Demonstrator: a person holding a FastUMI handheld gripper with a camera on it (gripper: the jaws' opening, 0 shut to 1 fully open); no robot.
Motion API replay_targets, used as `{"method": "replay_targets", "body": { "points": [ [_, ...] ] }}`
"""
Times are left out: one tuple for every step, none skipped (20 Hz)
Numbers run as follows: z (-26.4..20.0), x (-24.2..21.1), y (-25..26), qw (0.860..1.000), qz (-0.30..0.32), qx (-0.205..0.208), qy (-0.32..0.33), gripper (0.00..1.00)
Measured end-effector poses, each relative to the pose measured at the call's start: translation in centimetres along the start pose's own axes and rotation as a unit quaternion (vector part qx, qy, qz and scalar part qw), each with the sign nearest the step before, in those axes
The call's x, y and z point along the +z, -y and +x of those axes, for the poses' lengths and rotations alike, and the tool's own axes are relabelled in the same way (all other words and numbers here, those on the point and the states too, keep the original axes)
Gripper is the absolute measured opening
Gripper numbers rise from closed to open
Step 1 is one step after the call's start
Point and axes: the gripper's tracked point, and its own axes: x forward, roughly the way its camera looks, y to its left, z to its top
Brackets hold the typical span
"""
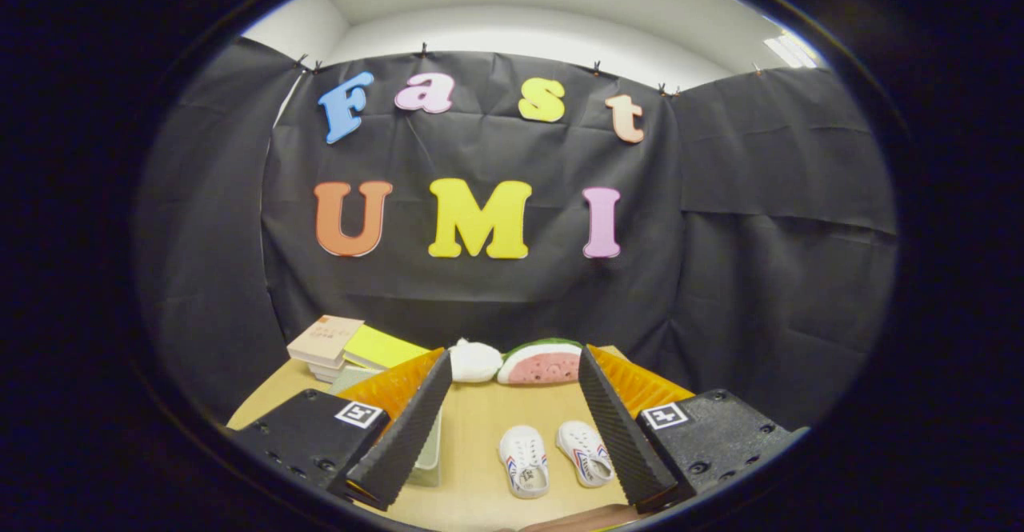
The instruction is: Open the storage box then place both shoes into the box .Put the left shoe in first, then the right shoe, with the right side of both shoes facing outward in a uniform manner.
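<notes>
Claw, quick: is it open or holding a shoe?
Claw: open, holding nothing; the two white shoes lie on the table between its fingers.

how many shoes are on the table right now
2. Both white shoes lie side by side on the table, between the open gripper fingers: the left-hand shoe and the right-hand shoe, which sits close against the right finger.

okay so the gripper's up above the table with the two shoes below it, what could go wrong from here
1. The shoes lie close together, so the open hand-held gripper might nudge one while grabbing the other.
2. The storage box sits largely hidden behind a finger, so reaching its lid could be misjudged.
3. Picking the wrong shoe first would break the order.
</notes>
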Motion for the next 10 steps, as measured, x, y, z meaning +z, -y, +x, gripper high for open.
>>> {"method": "replay_targets", "body": {
  "points": [
    [0.5, -0.1, -0.1, 1.000, 0.004, 0.008, -0.004, 1.00],
    [1.1, -0.3, -0.1, 1.000, 0.010, 0.016, -0.008, 1.00],
    [1.9, -0.4, -0.1, 0.999, 0.016, 0.025, -0.012, 1.00],
    [2.6, -0.6, -0.1, 0.999, 0.024, 0.037, -0.021, 1.00],
    [3.5, -0.8, -0.1, 0.998, 0.032, 0.047, -0.034, 1.00],
    [4.4, -1.1, -0.1, 0.996, 0.041, 0.058, -0.048, 1.00],
    [5.4, -1.4, -0.1, 0.994, 0.048, 0.067, -0.064, 1.00],
    [6.5, -1.9, 0.0, 0.992, 0.053, 0.075, -0.083, 1.00],
    [7.4, -2.2, -0.1, 0.990, 0.055, 0.082, -0.097, 1.00],
    [8.4, -2.6, -0.2, 0.988, 0.060, 0.094, -0.109, 1.00]
  ]
}}
